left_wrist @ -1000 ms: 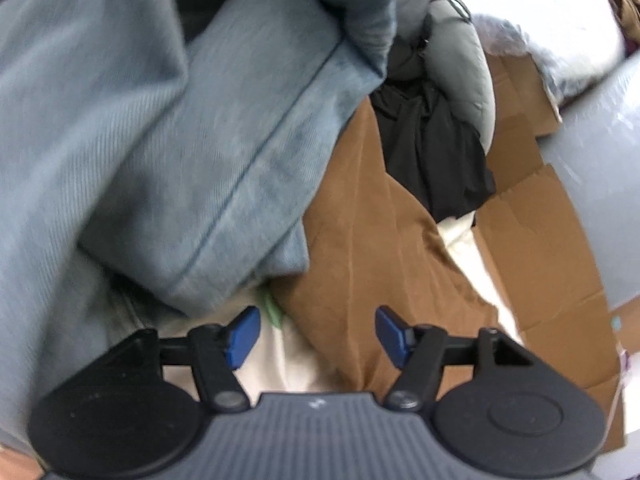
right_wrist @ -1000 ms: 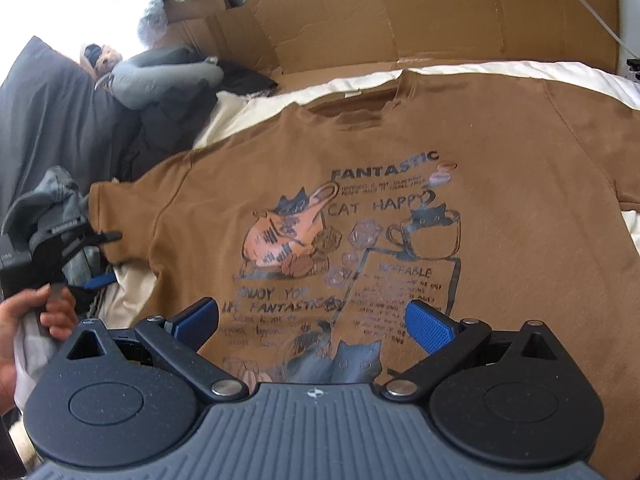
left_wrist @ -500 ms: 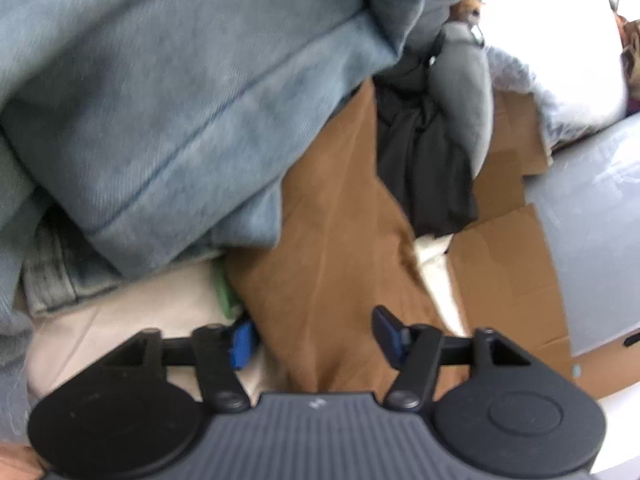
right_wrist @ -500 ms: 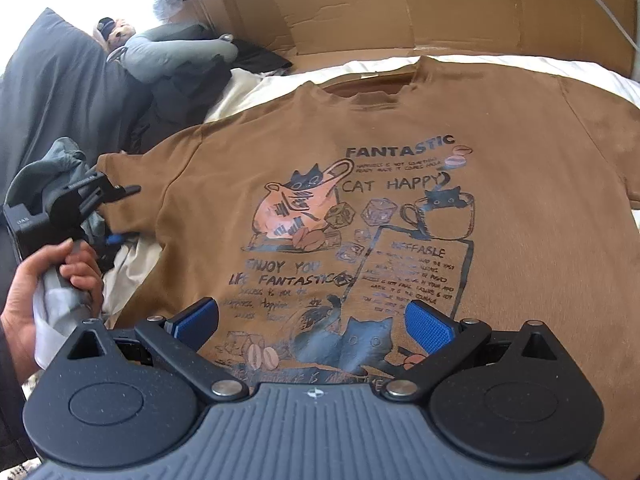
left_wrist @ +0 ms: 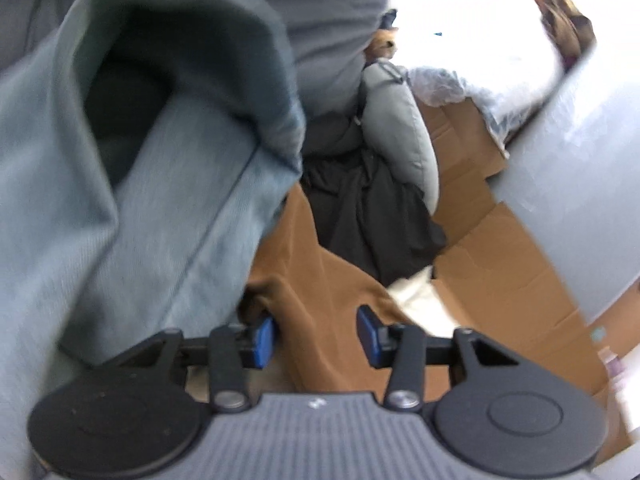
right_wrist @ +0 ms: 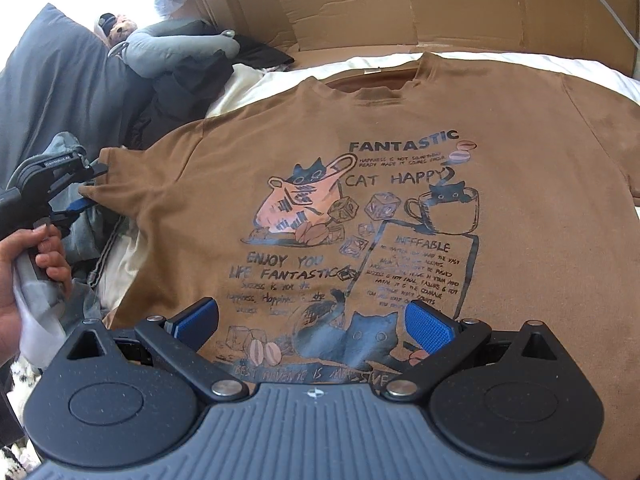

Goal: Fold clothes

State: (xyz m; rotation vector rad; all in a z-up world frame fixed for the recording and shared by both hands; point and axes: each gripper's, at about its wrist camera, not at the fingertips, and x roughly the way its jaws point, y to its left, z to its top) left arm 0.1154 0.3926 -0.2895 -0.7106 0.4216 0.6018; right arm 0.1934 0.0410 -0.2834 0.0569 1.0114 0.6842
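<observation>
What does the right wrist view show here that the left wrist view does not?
Only the right wrist view shows the brown T-shirt's printed cat front, spread flat, the open right gripper above its hem, and the person's hand holding the left gripper at the sleeve. Only the left wrist view shows grey-blue fabric hanging close, and the jaws, just been closing, with sleeve cloth between them. Both show the T-shirt, the black clothing, the grey pillow and the cardboard.
</observation>
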